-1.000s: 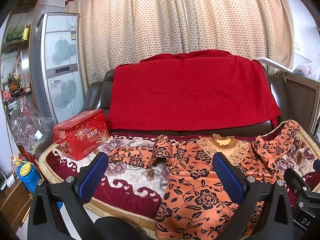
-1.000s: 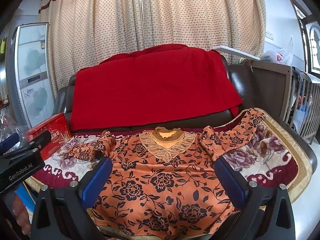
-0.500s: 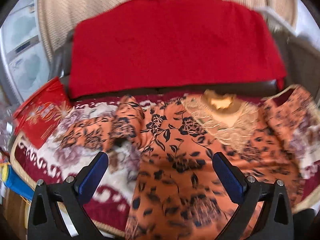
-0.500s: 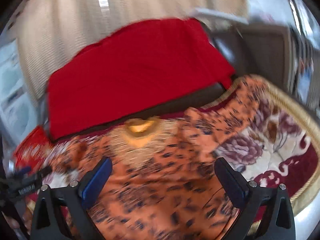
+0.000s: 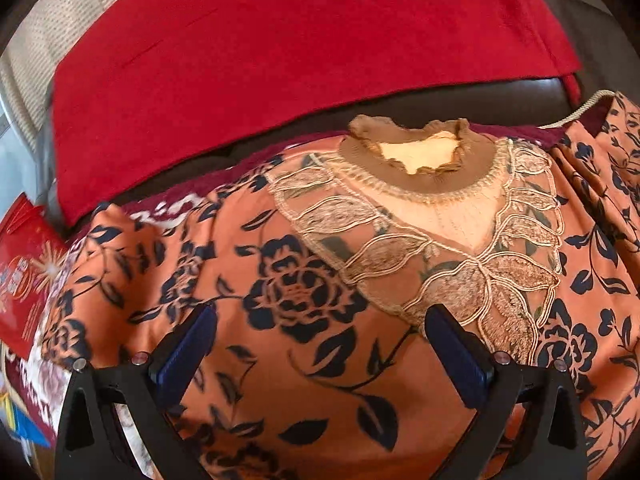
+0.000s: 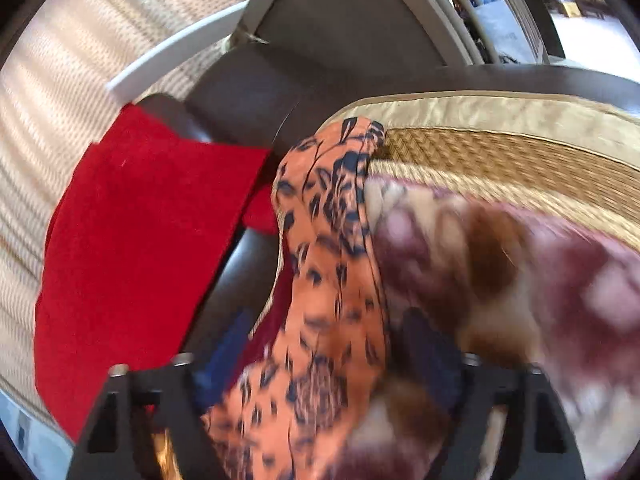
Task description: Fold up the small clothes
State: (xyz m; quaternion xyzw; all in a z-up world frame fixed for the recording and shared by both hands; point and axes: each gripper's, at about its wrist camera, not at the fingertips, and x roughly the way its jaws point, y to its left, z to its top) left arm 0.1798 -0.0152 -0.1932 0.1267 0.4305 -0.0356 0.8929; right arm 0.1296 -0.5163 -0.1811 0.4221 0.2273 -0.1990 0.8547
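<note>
My left gripper [image 5: 320, 340] has its jaws spread wide, nothing pinched; the blue pads [image 5: 188, 350] hang over the chest of the orange floral blouse [image 5: 304, 304], which lies face up and spread flat on the seat. Just beyond the right-hand pad sits the lace yoke [image 5: 472, 264], and above that the ribbed brown collar [image 5: 420, 160], close to the sofa back. The blouse rests on a floral blanket [image 5: 180, 204] in maroon and white. Behind it a red cloth [image 5: 280, 60] drapes the dark sofa backrest, and a red box [image 5: 24, 280] shows at the far left edge.

My right gripper [image 6: 324, 356] has just been closing its jaws, and the blouse's sleeve [image 6: 332, 248] runs between them; the view is blurred, so I cannot tell whether the pads already press on the cloth. The sleeve stretches away toward the seat's woven mat edge [image 6: 500, 160], lying along the blanket's border, with the red cloth to its left.
</note>
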